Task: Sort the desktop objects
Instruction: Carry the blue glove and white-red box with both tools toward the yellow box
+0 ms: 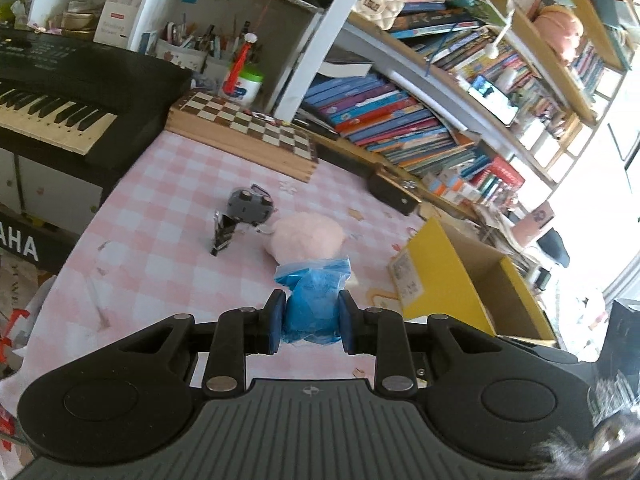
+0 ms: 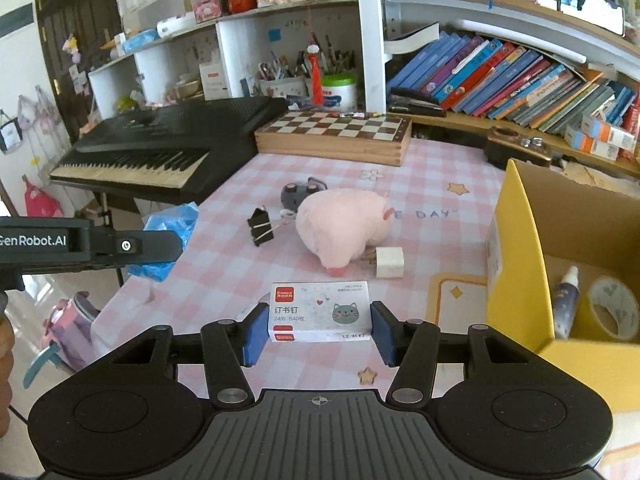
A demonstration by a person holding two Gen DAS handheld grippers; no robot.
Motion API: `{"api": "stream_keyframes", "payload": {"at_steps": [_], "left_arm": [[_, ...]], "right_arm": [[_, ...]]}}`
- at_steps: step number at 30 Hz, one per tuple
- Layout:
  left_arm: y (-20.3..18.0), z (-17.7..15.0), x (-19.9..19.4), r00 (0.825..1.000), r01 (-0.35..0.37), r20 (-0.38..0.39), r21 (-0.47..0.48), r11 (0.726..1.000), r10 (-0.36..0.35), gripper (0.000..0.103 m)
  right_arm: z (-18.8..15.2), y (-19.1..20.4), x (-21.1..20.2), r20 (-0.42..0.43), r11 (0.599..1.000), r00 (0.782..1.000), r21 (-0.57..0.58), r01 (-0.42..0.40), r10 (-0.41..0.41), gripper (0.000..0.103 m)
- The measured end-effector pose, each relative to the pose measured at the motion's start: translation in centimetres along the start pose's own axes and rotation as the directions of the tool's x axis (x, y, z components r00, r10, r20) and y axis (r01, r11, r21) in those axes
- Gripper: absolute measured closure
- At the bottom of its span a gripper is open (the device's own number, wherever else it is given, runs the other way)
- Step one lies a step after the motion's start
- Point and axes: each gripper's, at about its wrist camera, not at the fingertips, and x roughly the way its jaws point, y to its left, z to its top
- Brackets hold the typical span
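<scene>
Pink-checked desk [image 2: 240,184]: left fingers [image 1: 276,316] pinch crinkly blue bag [image 1: 312,304], right fingers [image 2: 256,332] clamp cat-printed staple box [image 2: 320,316].

Each fisheye looks forward along its own tongs, close above the checked surface [image 1: 168,184], toward the bookshelves. Both views share the pink plush [image 1: 306,236] [image 2: 344,220], chessboard [image 1: 248,120] [image 2: 340,128] and keyboard [image 1: 60,92] [image 2: 160,148]; the right view also catches the left tongs [image 2: 176,246] from the side.

Both grippers share one build. The left gripper [image 1: 310,322] has blue pads [image 1: 276,322] on black linkage arms with silver rivets, a ribbed grey base bearing a crosshair mark, and round black housings at 4 and 8 o'clock. The right gripper [image 2: 319,330] matches. White "GenRobot.AI" lettering at 9 o'clock.
</scene>
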Motion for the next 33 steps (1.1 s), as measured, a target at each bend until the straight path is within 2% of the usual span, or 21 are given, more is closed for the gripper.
{"api": "stream_keyframes", "payload": {"at_steps": [9,14,19,33], "left_arm": [[-0.5,-2.4,-2.9,0.999,0.052,-0.013,0.008,0.999,-0.051,0.078],[-0.5,-4.0,-3.8,0.996,0.083,-0.042,-0.019,0.996,-0.084,0.078],[-1.2,-5.3,-4.7,0.991,0.111,-0.069,0.004,0.994,-0.111,0.078],[-3.6,-8.2,-5.0,0.963,0.225,-0.163,0.063,0.972,-0.213,0.078]], "right_arm": [[-2.2,1.5,-2.8,0.005,1.000,1.000,0.011,0.024,-0.024,0.050],[-3.8,2.0,-4.3,-0.002,0.999,0.999,0.025,0.032,-0.032,0.050],[-5.7,2.1,-5.9,-0.010,0.996,0.998,0.065,0.059,-0.058,0.050],[-10.0,1.2,-9.9,-0.030,0.966,0.983,0.184,0.182,-0.180,0.050]]}}
